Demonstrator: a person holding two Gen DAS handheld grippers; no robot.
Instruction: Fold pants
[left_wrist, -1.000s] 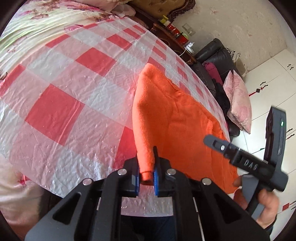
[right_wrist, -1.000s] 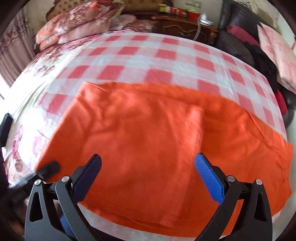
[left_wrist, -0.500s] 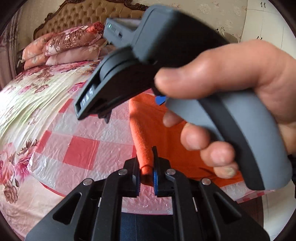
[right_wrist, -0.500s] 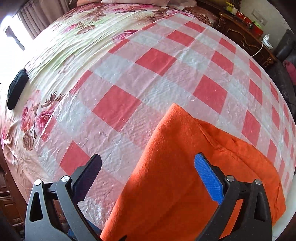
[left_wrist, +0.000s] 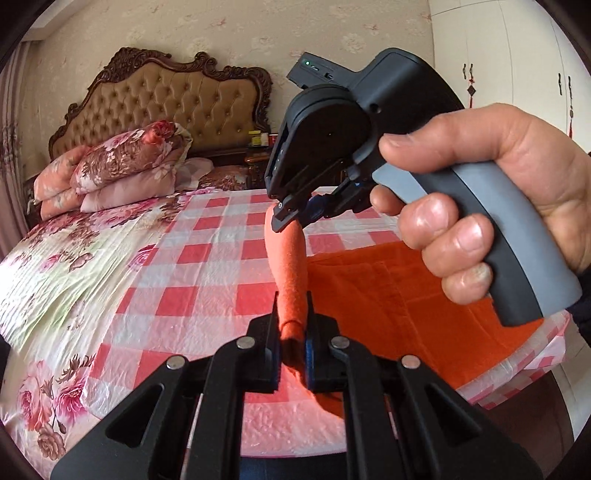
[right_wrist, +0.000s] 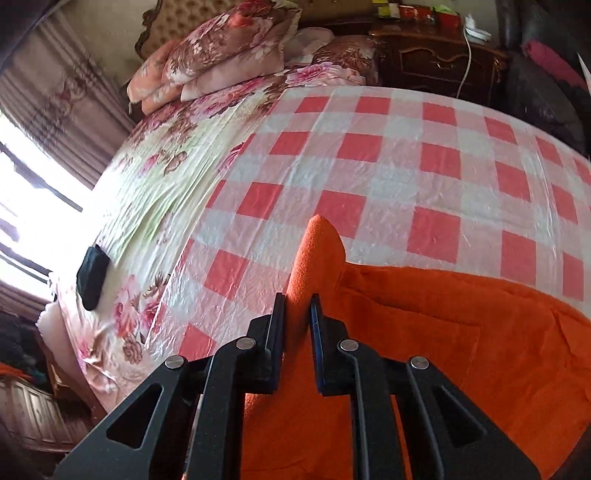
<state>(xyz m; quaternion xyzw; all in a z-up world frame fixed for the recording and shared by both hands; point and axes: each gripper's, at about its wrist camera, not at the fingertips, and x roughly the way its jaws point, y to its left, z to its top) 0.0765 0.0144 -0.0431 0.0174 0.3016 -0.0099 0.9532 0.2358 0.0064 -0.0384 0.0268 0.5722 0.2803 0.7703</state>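
Pinching one raised edge, left gripper (left_wrist: 291, 339) and right gripper (right_wrist: 297, 325) clamp soft, limp orange pants (right_wrist: 461, 332), draping toward 4 o'clock.

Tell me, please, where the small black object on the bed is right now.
In the right wrist view, the black object lies at far left on the floral bedspread, near the bright window.

Bright daylight enters from the window (right_wrist: 22, 206), which is blown out to white. Glare lies on the shiny checked sheet (right_wrist: 406, 173). Both views bend strongly at dark rounded corners. The curtain (right_wrist: 62, 99) is motion-blurred.
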